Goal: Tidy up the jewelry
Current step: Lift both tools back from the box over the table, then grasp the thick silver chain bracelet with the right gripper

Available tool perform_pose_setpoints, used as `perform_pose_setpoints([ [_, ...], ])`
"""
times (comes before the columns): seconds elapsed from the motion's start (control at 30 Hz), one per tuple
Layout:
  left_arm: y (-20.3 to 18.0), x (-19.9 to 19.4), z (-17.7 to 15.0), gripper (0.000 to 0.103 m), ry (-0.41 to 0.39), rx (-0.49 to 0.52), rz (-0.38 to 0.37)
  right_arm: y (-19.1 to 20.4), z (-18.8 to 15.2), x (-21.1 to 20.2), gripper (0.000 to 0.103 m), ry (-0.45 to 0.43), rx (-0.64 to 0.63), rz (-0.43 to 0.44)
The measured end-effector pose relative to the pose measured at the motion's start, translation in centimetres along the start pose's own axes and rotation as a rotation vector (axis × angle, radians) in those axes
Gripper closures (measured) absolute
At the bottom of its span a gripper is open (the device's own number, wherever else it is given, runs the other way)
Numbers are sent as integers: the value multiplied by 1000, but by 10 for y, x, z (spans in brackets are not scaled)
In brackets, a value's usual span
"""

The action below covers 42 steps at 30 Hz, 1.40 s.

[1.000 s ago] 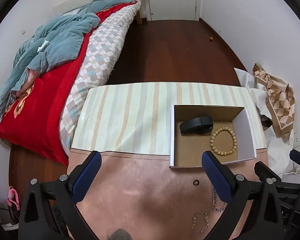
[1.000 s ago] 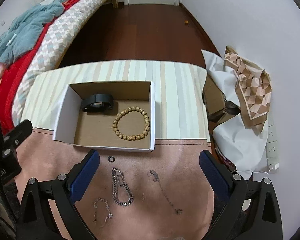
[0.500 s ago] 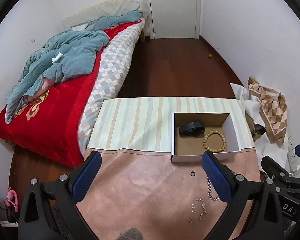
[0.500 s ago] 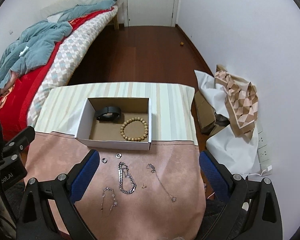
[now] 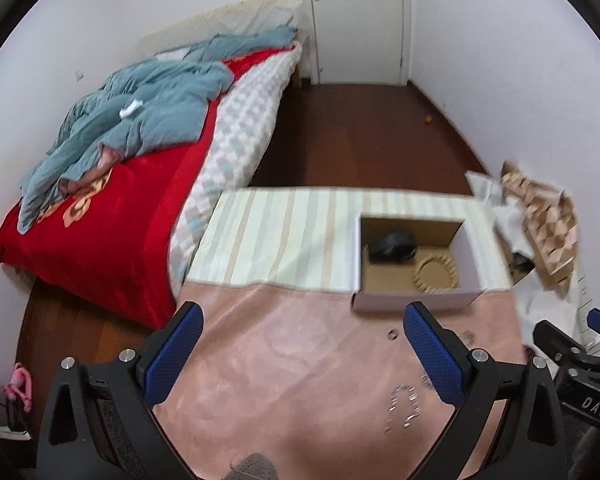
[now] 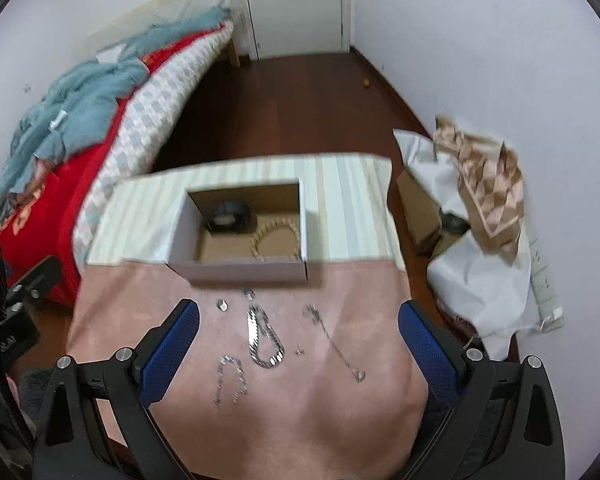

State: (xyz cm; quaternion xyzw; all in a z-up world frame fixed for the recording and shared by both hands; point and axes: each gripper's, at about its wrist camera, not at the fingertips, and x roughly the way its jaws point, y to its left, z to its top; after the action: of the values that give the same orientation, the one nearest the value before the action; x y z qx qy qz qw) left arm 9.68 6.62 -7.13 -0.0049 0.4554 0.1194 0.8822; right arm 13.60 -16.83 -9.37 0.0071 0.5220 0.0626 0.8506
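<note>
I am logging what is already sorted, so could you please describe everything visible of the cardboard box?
The cardboard box is shallow, open-topped and rectangular, white outside, brown inside. It sits flat on the table where the striped cloth meets the pink cloth. Inside lie a black band at the back and a beaded bracelet at the front right.

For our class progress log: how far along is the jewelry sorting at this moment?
Done: the black band and the beaded bracelet lie in the cardboard box. In hand: nothing; the left gripper and right gripper are both open above the pink cloth. Left: two small rings, the thick silver chain, a thinner chain and a pendant necklace.
</note>
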Motion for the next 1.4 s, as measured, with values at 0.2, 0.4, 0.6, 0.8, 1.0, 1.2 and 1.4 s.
perform_pose_setpoints([
  [0.2, -5, 58, -40, 1, 115, 27, 95, -11, -35, 75, 28, 147, 38, 51],
  [0.4, 1, 102, -74, 1, 226, 38, 151, -7, -64, 131, 54, 248, 88, 120],
  [0.6, 5, 113, -88, 1, 263, 43, 160, 5, -74, 150, 66, 242, 76, 78],
  [0.8, -2, 112, -89, 1, 269, 67, 127, 12, -82, 145, 103, 227, 31, 55],
  [1.0, -29, 100, -104, 1, 283, 136, 18, -21, -94, 113, 103, 219, 96, 72],
  [1.2, -56, 99, -117, 1, 293, 198, 4, -42, -87, 112, 102, 232, 225, 237],
  [1.4, -48, 101, -108, 1, 232, 202, 153, -21, -70, 143, 90, 245, 217, 246],
])
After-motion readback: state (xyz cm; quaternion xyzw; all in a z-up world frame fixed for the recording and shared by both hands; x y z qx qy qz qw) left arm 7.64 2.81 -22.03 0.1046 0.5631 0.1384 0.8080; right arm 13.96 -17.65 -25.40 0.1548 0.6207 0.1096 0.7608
